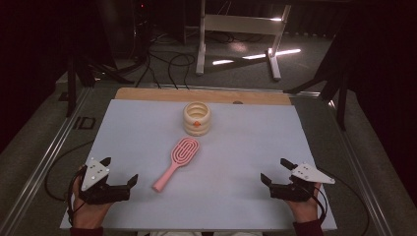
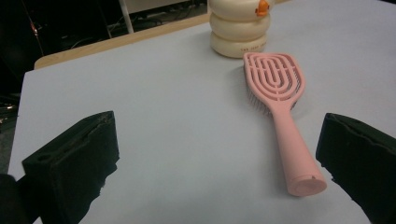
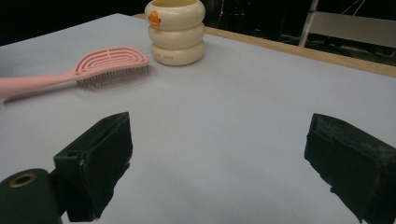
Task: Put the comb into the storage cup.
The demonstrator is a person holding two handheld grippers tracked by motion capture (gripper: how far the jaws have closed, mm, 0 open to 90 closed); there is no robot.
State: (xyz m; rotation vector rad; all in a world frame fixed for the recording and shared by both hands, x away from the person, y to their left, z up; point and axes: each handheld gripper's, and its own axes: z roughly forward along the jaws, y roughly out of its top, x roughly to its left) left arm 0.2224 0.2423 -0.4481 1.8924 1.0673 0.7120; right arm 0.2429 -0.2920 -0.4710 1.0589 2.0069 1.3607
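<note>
We hold the left tool (image 1: 120, 170) and the right tool (image 1: 276, 170) low over the near corners of the matte pale-blue tabletop (image 1: 246, 147), each with its blocky black jaws spread wide and gripping nothing. Between them, nearer the left tool, lies a smooth pink plastic hairbrush (image 1: 176, 162), its slotted oval head pointing at a glossy cream holder (image 1: 197, 118) shaped like three stacked rings.
</note>
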